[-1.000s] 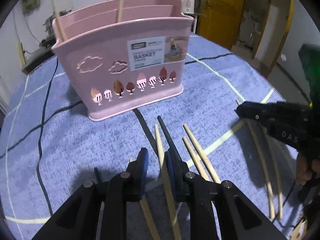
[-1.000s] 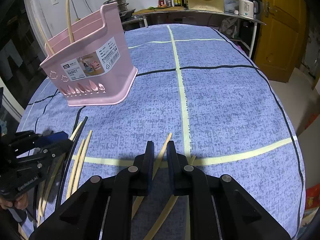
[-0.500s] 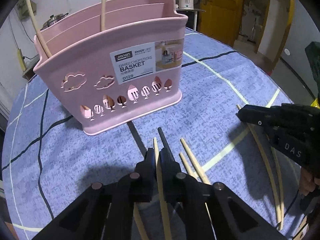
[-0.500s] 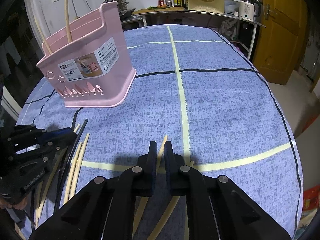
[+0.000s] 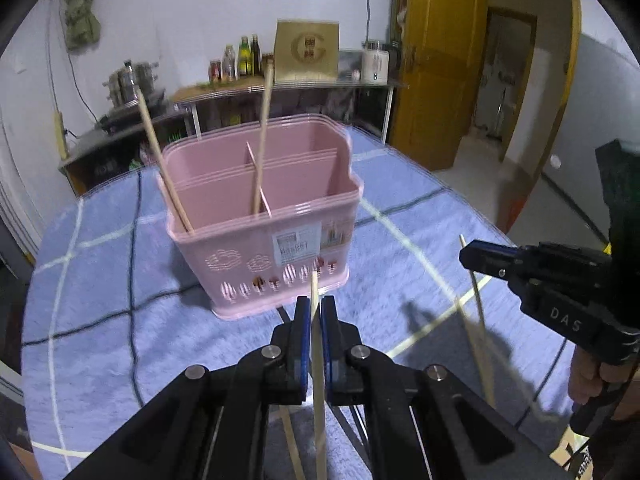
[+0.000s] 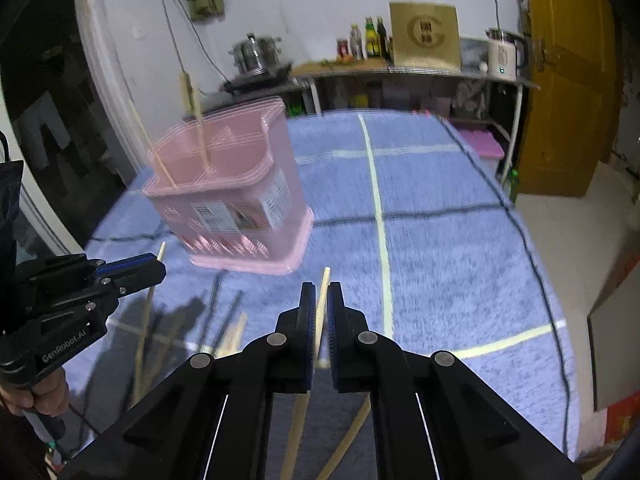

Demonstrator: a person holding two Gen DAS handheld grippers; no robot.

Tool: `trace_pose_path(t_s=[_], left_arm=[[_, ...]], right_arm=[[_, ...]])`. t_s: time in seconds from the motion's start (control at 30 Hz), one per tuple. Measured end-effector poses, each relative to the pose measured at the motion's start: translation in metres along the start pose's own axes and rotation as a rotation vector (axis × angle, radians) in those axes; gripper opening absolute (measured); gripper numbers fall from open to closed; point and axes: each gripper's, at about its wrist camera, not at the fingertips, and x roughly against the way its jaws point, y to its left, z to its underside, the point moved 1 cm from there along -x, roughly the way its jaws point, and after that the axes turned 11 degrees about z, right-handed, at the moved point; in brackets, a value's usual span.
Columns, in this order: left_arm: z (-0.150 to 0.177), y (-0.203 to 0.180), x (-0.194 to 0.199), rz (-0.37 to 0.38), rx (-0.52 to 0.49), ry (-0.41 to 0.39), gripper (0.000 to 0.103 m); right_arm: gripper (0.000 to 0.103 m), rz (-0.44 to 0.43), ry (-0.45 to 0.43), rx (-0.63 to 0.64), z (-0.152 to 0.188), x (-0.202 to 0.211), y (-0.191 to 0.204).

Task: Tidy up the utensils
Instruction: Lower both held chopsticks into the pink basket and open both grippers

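Note:
A pink divided basket (image 5: pixel 260 216) stands on the blue cloth of the table (image 5: pixel 100 300), with two wooden chopsticks (image 5: pixel 262 140) leaning upright in it. My left gripper (image 5: pixel 315 306) is shut on a pale wooden chopstick (image 5: pixel 315 286), raised off the cloth in front of the basket. My right gripper (image 6: pixel 320 292) is shut on another wooden chopstick (image 6: pixel 324 278), also lifted, to the right of the basket (image 6: pixel 236 200). Each gripper shows in the other's view: the right one (image 5: pixel 466 256) at the right, the left one (image 6: pixel 160 270) at the left, each with its stick hanging down.
Several loose chopsticks, pale (image 6: pixel 234 330) and dark (image 6: pixel 212 300), lie on the cloth between the grippers. A shelf (image 5: pixel 288 88) with bottles, a pot and a kettle runs along the back wall. A yellow door (image 6: pixel 568 80) and a cardboard box (image 6: pixel 616 320) are at the right.
Both grippers closed on a chopstick lying on the cloth and rose with it. The basket now sits lower and farther off in both views.

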Motion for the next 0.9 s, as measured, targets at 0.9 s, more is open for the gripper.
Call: trace_pose_path(t_s=[0.9], left_arm=[[-0.024, -0.008, 0.101, 0.006, -0.006, -0.170, 0.005]], right_arm=[[0.004, -0.073, -0.204, 0.083, -0.032, 0.078, 0.030]])
